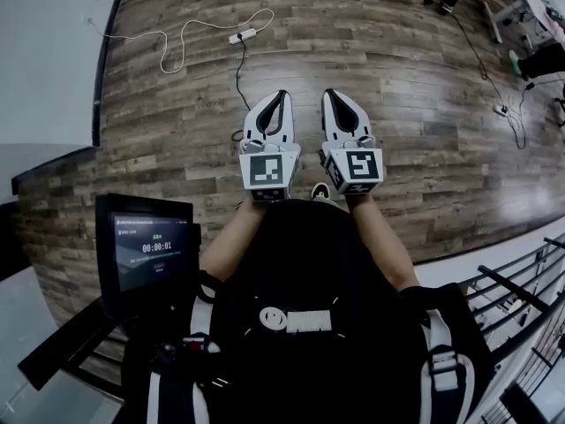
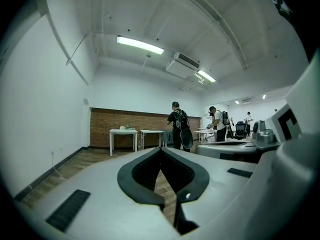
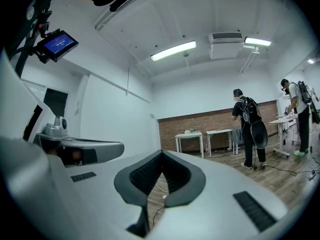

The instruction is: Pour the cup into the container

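Hovering over wood-plank floor [image 1: 397, 78]: left claw [image 1: 282, 95], right claw [image 1: 328, 94] closed; brick wall [image 2: 102, 126] beyond.

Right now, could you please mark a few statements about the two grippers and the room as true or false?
1. The left gripper and right gripper are both shut and empty. True.
2. The floor is wood planks. True.
3. A cup stands on the floor. False: no cup is in view; a cable lies there.
4. The screen is on the person's right. False: it is at their left.
5. The wall behind the tables is white tile. False: it is brick.
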Action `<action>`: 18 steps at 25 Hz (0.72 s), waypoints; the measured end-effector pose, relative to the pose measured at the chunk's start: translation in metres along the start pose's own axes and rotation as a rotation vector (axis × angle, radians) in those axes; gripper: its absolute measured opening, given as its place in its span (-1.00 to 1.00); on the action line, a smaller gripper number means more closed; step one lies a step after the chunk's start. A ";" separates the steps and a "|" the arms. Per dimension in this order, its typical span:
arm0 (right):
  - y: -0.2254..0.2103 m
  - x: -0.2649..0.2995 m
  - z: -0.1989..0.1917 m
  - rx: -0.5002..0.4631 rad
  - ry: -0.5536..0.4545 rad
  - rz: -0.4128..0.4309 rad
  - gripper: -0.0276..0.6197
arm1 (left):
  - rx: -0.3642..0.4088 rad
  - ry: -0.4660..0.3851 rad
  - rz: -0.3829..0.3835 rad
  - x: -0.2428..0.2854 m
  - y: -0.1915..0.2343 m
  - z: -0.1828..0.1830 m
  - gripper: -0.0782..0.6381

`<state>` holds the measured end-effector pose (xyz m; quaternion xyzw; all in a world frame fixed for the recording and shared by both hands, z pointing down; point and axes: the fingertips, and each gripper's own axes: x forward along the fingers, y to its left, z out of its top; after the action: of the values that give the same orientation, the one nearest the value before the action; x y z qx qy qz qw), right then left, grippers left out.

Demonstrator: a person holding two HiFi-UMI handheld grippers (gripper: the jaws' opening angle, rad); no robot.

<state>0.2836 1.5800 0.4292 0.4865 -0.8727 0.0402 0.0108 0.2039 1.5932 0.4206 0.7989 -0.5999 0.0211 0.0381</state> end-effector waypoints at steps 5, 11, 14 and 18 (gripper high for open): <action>-0.010 0.009 -0.009 0.005 0.036 -0.001 -0.91 | -0.027 0.016 -0.014 0.019 -0.005 -0.008 -0.77; 0.022 0.001 -0.006 -0.046 0.005 0.055 -0.91 | -0.038 0.011 -0.026 0.002 -0.005 -0.003 -0.77; 0.021 0.010 -0.003 -0.050 -0.005 0.067 -0.91 | -0.034 0.004 -0.030 0.011 -0.005 0.003 -0.77; -0.003 0.033 -0.001 -0.039 -0.012 0.086 -0.91 | -0.025 0.005 -0.015 0.043 -0.007 0.004 -0.77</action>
<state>0.2684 1.5505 0.4326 0.4484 -0.8935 0.0209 0.0134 0.2225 1.5539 0.4197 0.8028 -0.5939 0.0152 0.0496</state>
